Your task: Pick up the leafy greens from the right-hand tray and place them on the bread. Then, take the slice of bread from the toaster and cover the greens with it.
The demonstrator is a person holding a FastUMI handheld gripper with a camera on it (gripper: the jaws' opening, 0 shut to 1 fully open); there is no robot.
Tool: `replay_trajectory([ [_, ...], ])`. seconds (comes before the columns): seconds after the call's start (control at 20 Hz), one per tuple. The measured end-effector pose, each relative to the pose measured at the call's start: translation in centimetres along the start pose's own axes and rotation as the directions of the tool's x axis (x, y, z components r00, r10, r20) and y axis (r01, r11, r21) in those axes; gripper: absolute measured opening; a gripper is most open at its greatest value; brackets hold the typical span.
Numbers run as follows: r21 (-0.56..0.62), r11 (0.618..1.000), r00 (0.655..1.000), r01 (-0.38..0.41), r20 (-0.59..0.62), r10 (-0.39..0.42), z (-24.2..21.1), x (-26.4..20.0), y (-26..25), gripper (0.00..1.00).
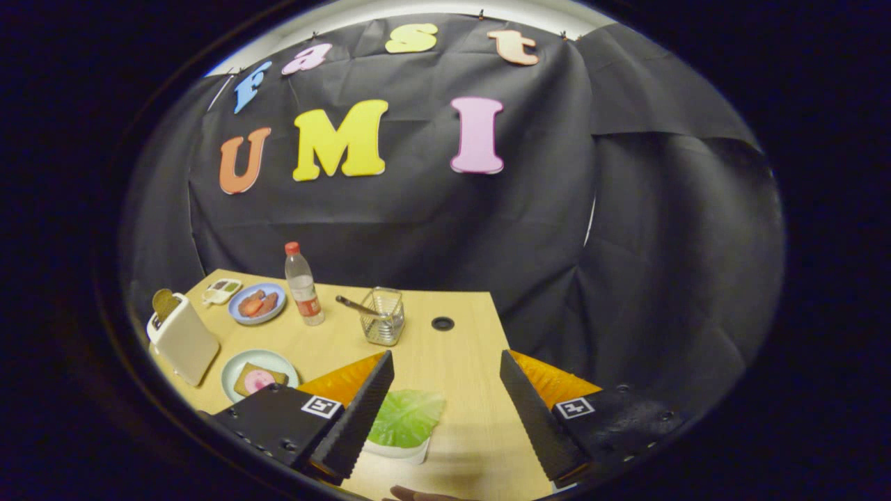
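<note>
The claw (445, 410) is released: its two ribbed, wedge-shaped fingers stand wide apart above the table (459, 334) and press on nothing. The leafy greens (406, 417) lie between the fingers, close against the left finger and well clear of the right one, so the claw is offset to the right of its target. The greens form one flat, broad, veined leaf resting on a small white tray (407, 451); no long axis can be told.

The bread (259, 380) lies ahead and to the left of the left finger, on a pale round plate (237, 365). It is a flat brown square with a pink round slice on top. The toaster (182, 339), a smooth white box, stands further left, with a brown slice of bread (166, 303) rising upright from its slot.

Judgement: the greens are not yet gripped. The next move calls for a shift left and a descent to centre the leaf. The thin leaf may slip or fold.
</note>
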State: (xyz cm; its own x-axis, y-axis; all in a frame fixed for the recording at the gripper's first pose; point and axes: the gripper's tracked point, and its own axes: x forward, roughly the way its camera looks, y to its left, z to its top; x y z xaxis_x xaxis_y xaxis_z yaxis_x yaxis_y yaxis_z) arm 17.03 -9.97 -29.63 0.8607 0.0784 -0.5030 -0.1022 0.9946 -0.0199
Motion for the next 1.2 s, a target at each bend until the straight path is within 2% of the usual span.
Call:
replay_trajectory([
  [0.25,0.008,0.999,0.98,-0.047,-0.193,0.048,-6.6,5.9,0.1,0.96],
  [0.45,0.029,0.996,0.941,-0.088,-0.326,0.093,-10.4,9.2,1.3,0.95],
  [0.55,0.039,0.996,0.916,-0.084,-0.391,0.093,-12.3,10.4,1.7,0.94],
  [0.6,0.041,0.996,0.901,-0.075,-0.425,0.085,-13.1,10.8,1.6,0.89],
  [0.7,0.059,0.995,0.882,-0.075,-0.461,0.094,-13.9,11.2,1.8,0.87],
  [0.9,0.055,0.994,0.852,-0.099,-0.511,0.113,-15.4,12.1,2.6,0.75],
  [1.0,0.046,0.994,0.85,-0.098,-0.515,0.107,-15.6,12.5,2.9,0.65],
  [1.15,0.04,0.994,0.849,-0.102,-0.517,0.108,-15.5,13.0,3.6,0.57],
  [1.2,0.03,0.994,0.852,-0.105,-0.512,0.105,-15.4,12.9,3.8,0.48],
])
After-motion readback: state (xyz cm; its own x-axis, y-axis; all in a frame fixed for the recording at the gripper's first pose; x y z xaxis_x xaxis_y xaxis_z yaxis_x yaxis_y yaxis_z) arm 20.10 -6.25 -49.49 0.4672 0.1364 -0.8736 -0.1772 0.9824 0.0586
